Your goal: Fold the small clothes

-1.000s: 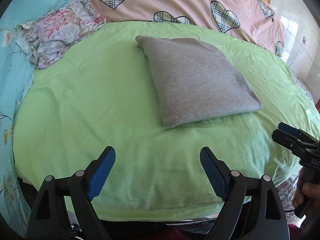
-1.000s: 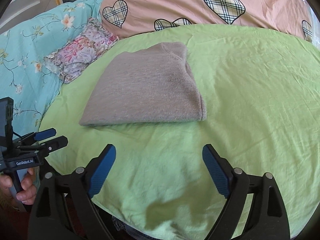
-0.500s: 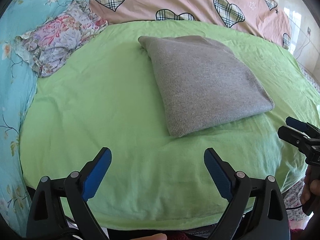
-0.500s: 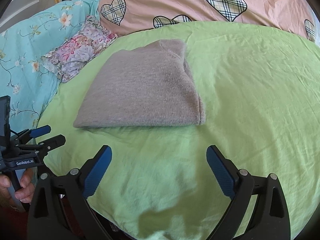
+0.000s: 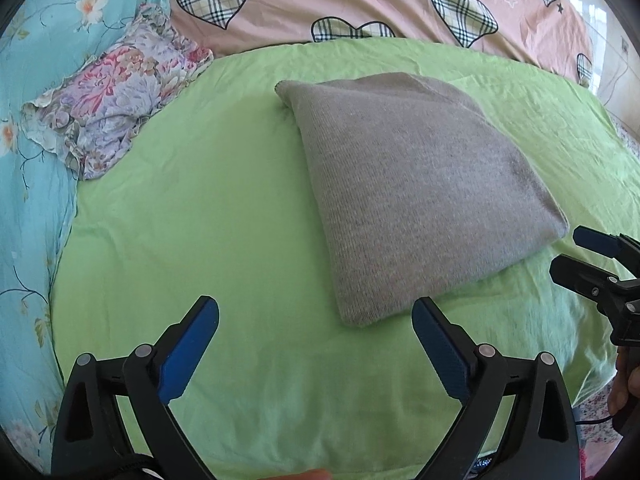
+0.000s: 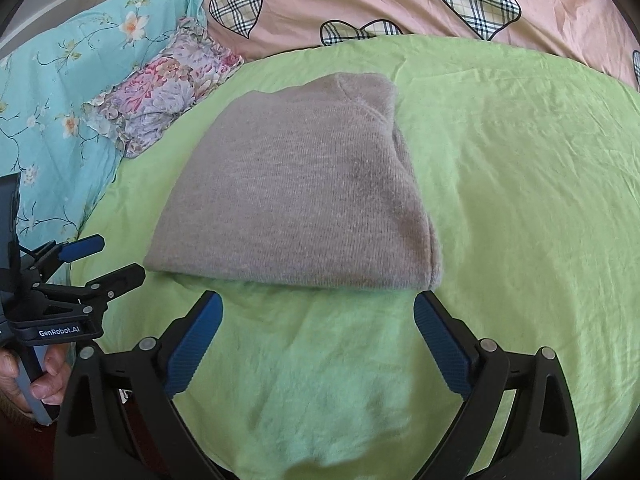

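Note:
A grey knit garment (image 5: pixel 416 188) lies folded into a flat rectangle on the green sheet (image 5: pixel 224 216); it also shows in the right wrist view (image 6: pixel 296 196). My left gripper (image 5: pixel 316 316) is open and empty, above the sheet just short of the garment's near corner. My right gripper (image 6: pixel 318 312) is open and empty, just short of the garment's near edge. Each gripper shows in the other's view: the right one (image 5: pixel 576 252) at the right edge, the left one (image 6: pixel 104 256) at the left edge.
A floral cloth (image 5: pixel 116 96) lies bunched at the sheet's far left. A turquoise flowered quilt (image 5: pixel 28 120) runs along the left. A pink quilt with plaid hearts (image 5: pixel 360 0) lies behind. The sheet's near edge drops off below the grippers.
Both grippers have moved forward toward the folded garment, staying open. The garment has not moved.

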Motion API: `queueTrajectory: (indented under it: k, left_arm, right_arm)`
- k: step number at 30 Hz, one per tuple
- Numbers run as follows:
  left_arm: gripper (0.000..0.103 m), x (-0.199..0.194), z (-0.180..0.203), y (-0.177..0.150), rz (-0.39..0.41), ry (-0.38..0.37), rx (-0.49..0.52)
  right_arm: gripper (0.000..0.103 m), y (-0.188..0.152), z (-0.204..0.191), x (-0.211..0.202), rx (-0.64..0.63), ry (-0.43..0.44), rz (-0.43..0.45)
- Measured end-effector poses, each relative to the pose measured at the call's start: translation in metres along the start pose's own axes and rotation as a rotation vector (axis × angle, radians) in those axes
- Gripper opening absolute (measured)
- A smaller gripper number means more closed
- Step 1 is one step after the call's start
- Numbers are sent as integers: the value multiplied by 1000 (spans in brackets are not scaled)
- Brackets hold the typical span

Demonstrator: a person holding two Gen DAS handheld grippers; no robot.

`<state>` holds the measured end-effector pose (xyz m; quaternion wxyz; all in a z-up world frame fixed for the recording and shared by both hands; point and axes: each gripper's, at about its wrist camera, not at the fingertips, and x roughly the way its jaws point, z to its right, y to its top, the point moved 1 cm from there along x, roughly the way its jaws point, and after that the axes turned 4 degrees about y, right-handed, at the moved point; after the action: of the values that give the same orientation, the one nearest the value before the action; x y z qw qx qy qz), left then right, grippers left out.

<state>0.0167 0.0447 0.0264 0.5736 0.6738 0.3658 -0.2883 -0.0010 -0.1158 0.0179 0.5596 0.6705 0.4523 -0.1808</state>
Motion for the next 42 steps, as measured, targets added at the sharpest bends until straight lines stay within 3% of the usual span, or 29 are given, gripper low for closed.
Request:
queueTrajectory:
  k: [13,27,42]
  left_arm:
    - [99,8,0,20,15,8,-5]
    - [100,14,-11,42,54,-44,-75]
    - [100,26,-10,42,29,-61,-99]
  right_arm:
    - [99,34,-1,6,-27,7,13]
    - [99,57,5,21,-25,6,11]
    - [99,60,-1,34,-29,23,-8]
